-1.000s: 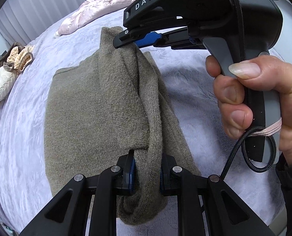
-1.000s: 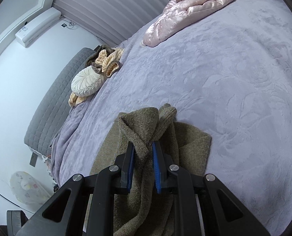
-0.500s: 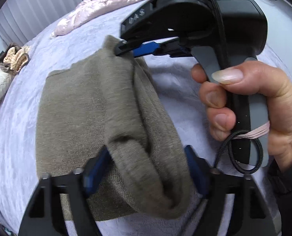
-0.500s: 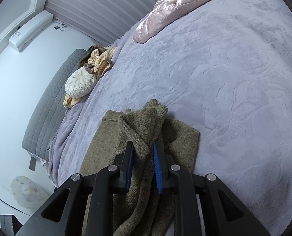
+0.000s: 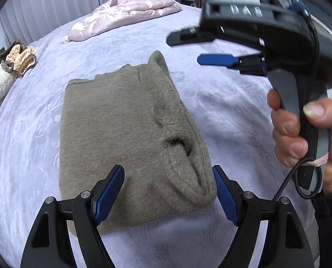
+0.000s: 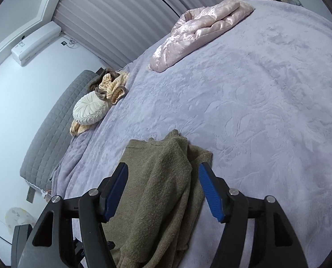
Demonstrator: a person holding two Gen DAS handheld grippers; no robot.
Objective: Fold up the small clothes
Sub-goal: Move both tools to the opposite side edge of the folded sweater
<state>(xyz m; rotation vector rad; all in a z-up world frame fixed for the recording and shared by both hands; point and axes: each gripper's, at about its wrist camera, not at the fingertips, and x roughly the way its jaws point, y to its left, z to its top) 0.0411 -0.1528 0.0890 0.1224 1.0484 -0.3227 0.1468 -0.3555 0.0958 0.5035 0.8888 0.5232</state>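
An olive-brown knit garment (image 5: 125,134) lies folded on the lilac bedspread (image 5: 228,102); it also shows in the right wrist view (image 6: 163,187). My left gripper (image 5: 168,192) is open, its blue pads either side of the garment's near edge, holding nothing. My right gripper (image 6: 163,189) is open above the garment's far end, holding nothing. It shows in the left wrist view (image 5: 212,49) up to the right, clear of the cloth, held by a hand (image 5: 304,134).
A pink quilted blanket (image 5: 125,13) lies folded at the far side of the bed. A white round cushion (image 6: 90,111) and striped cloth (image 6: 112,87) sit at the head end by the grey headboard (image 6: 52,129).
Both grippers have opened and let go of the garment, the left first. The garment now lies flat on the bed. The right gripper has lifted away to the right.
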